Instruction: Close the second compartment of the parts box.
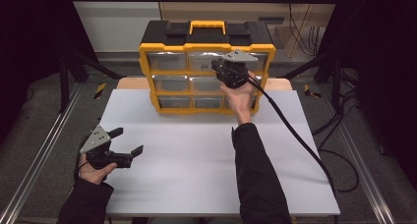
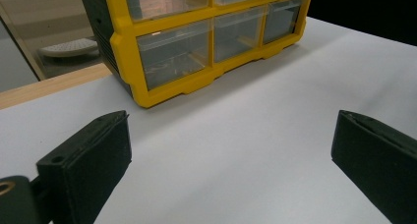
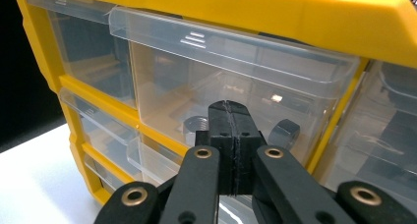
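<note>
A yellow and black drawer cabinet (image 1: pixel 206 35) with clear drawers stands at the back of the white table (image 1: pixel 196 155). My right gripper (image 1: pixel 216 65) is held up in front of its top row, jaws shut with nothing between them. In the right gripper view the closed tips (image 3: pixel 231 118) sit right at the front of the top middle drawer (image 3: pixel 236 67), which holds metal nuts (image 3: pixel 195 126); I cannot tell whether they touch it. My left gripper (image 1: pixel 129 140) rests low at the table's left, open and empty, facing the cabinet's bottom drawers (image 2: pixel 172 62).
A black cable (image 1: pixel 295 135) trails from the right gripper across the table's right side. Wooden board edge (image 1: pixel 130 83) shows behind the white sheet. Metal rails (image 1: pixel 44 150) and dark frame posts flank the table; loose cables lie on the floor at right.
</note>
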Available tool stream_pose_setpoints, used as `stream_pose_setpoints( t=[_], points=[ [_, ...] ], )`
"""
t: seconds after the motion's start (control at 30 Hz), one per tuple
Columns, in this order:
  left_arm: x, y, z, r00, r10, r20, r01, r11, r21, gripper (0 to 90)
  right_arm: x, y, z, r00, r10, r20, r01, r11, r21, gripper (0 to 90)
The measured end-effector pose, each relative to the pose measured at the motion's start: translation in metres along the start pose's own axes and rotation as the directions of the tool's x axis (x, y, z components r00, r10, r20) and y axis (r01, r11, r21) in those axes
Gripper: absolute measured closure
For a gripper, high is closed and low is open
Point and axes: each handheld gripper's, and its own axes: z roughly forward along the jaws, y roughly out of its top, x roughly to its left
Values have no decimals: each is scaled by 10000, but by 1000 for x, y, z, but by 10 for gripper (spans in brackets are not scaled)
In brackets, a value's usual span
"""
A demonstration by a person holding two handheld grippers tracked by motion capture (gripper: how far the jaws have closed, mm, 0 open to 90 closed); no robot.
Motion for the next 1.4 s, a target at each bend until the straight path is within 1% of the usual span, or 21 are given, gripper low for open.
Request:
stream_pose_setpoints(
  t=[0.17, 0.23, 0.3, 0.47, 0.5, 0.63, 0.77, 0.9, 0.93, 1.0, 1.07, 1.1, 1.13, 1.17, 1.23, 1.3, 1.4],
  points=[
    [0, 0, 0, 10000, -1, 4, 1, 10000, -6, 10, 0, 0, 1, 10000, 20, -5, -19, 10000, 54, 900],
    [0, 0, 0, 10000, 13, 8, -13, 10000, -1, 10, 0, -1, 0, 9999, -102, 15, 102, 9999, 60, 900],
    [0, 0, 0, 10000, 5, 7, -5, 10000, -7, 10, 1, -1, -1, 10000, -64, -5, 64, 10000, 10, 894],
    [0, 0, 0, 10000, 25, 0, -25, 10000, 2, 10, 7, 0, -12, 9993, -227, -290, 224, 9997, -93, 856],
    [-1, 0, 0, 10000, 20, 2, -20, 10000, 0, 10, 8, -1, -16, 9989, -197, -416, 192, 9997, -115, 842],
    [-1, 0, 0, 10000, 26, -12, -26, 10000, 21, 10, 11, -6, -28, 9979, -278, -583, 268, 9995, -173, 779],
    [-1, 0, 0, 10000, 5, -18, -5, 10000, 31, 10, 13, -12, -43, 9971, -19, -759, -4, 9995, -302, 671],
    [-1, 0, 0, 10000, 27, -23, -26, 10000, 50, 10, 12, -21, -56, 9965, 48, -835, -76, 9994, -339, 567],
    [-1, 0, 1, 10000, 17, -25, -17, 10000, 54, 10, 12, -23, -59, 9956, 154, -924, -183, 9993, -311, 534],
    [-1, 0, 1, 10000, 8, -26, -8, 10000, 56, 10, 12, -28, -65, 9956, 87, -931, -121, 9993, -360, 482],
    [-1, 0, 1, 10000, 4, -29, -3, 10000, 66, 10, 12, -33, -71, 9953, 133, -962, -172, 9990, -401, 395],
    [-1, 0, 1, 10000, 7, -28, -7, 10000, 72, 10, 12, -35, -74, 9952, 187, -960, -225, 9990, -387, 371],
    [-1, 0, 1, 10000, 12, -29, -12, 10000, 77, 10, 12, -37, -76, 9957, 166, -915, -203, 9990, -392, 349],
    [-1, -1, 1, 10000, 14, -26, -13, 10000, 82, 10, 12, -39, -79, 9963, 195, -836, -230, 9989, -409, 300],
    [-1, -1, 1, 10000, 16, -29, -16, 9999, 104, 10, 11, -44, -84, 9953, 382, -889, -402, 9990, -217, 216],
    [-1, -1, 2, 10000, 34, -33, -34, 9999, 113, 10, 11, -48, -89, 9961, 402, -782, -403, 9992, -7, 151],
    [-2, -1, 2, 10000, 45, -32, -44, 9999, 133, 9, 10, -55, -96, 9963, 530, -682, -516, 9984, 223, 80]
  ],
)
